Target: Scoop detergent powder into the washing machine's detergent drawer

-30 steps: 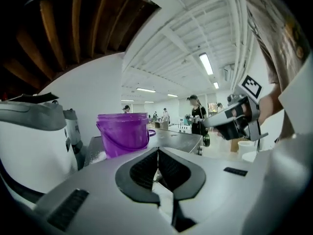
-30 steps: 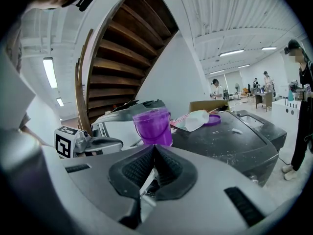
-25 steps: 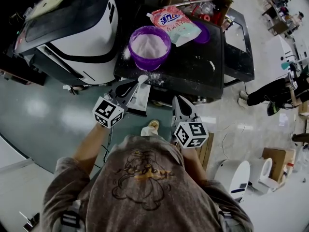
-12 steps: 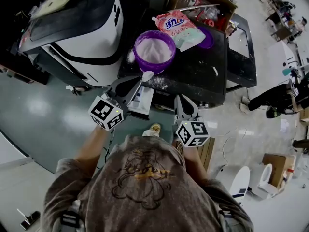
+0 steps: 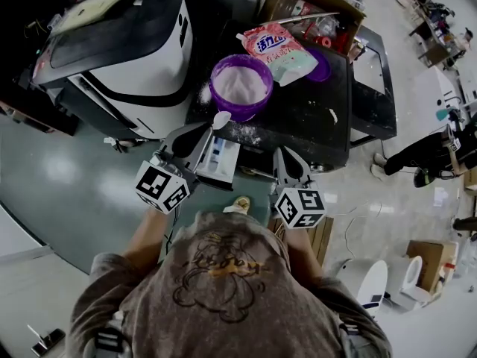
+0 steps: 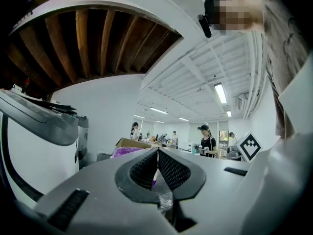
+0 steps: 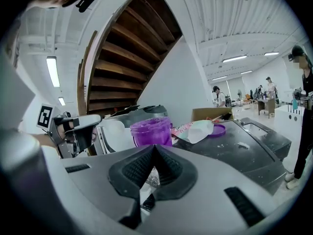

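Detergent powder (image 5: 240,83), white and grainy, in round translucent purple tub (image 5: 238,111)

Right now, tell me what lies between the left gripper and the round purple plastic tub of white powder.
The small white plastic spoon held by the left gripper, its bowl just short of the tub's wall; the head view shows it.

White scoop (image 5: 221,118) now nearer the purple tub (image 5: 237,111)
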Available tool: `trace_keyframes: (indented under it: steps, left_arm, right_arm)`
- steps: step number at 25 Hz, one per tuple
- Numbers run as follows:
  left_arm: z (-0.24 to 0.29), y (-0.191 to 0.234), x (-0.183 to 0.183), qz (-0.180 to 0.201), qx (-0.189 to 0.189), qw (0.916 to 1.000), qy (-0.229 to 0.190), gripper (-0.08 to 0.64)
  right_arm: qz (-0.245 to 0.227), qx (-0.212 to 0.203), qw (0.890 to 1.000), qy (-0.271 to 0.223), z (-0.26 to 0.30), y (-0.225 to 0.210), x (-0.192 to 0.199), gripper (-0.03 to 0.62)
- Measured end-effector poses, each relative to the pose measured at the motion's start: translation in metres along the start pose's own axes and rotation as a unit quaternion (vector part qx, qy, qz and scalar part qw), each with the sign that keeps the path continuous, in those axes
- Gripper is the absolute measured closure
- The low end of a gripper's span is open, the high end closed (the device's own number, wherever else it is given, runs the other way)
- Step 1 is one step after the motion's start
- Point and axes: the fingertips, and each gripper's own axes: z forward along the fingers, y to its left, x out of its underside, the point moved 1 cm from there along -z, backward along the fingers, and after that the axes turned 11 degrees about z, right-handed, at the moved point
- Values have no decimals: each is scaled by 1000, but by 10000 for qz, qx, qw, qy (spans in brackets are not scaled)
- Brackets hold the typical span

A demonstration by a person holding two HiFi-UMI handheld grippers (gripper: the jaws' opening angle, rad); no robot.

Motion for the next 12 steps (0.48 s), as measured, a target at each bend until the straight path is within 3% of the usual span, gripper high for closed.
trace_keyframes:
  steps: [12]
  left_arm:
    - [-13, 8, 1, -35, -372, 9993, 0, 537]
  right_arm:
    - [-251, -22, 9992, -295, -5, 7, -27, 592]
